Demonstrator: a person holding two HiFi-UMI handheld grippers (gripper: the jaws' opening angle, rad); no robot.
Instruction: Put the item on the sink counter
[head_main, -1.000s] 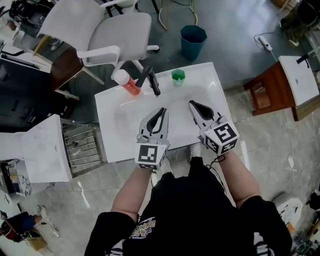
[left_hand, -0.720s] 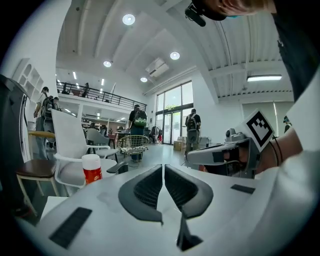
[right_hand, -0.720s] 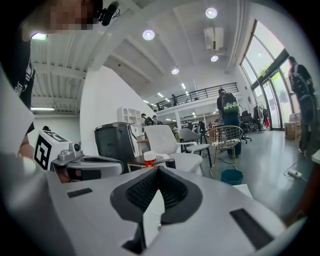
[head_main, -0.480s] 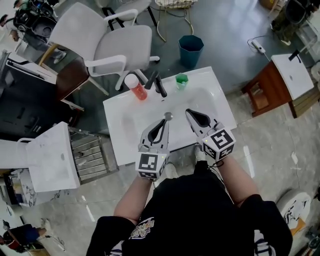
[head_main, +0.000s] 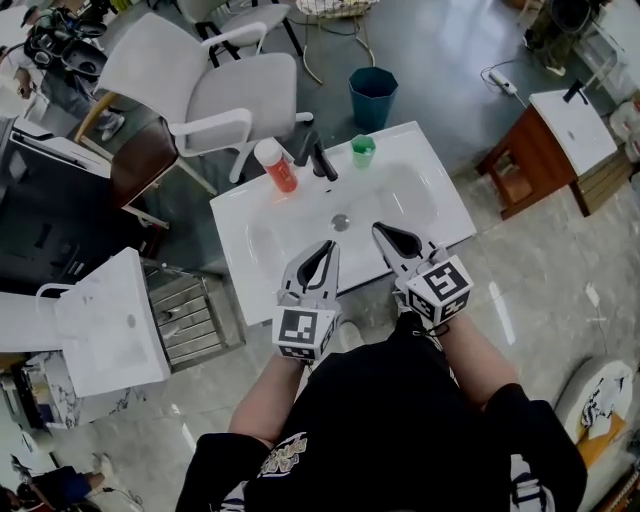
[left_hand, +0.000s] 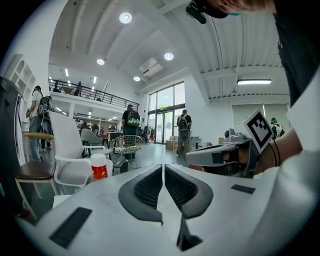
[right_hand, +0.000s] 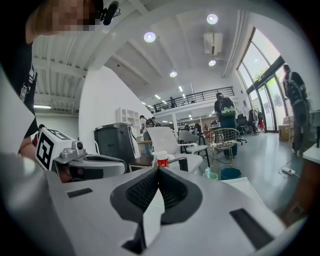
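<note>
Your sink counter (head_main: 440, 215) is a glossy white slab with a shallow, rounded basin. Your left gripper (head_main: 328, 246) and right gripper (head_main: 380, 230) hover over its near edge, each with its ribbed dark pads pressed together on nothing. The red bottle (head_main: 277, 167) — a cylinder with a white cap — stands upright on the far rim, left of the black faucet (head_main: 318, 158) and well apart from both grippers. The small translucent green cup (head_main: 363, 151) stands to the faucet's right.
</note>
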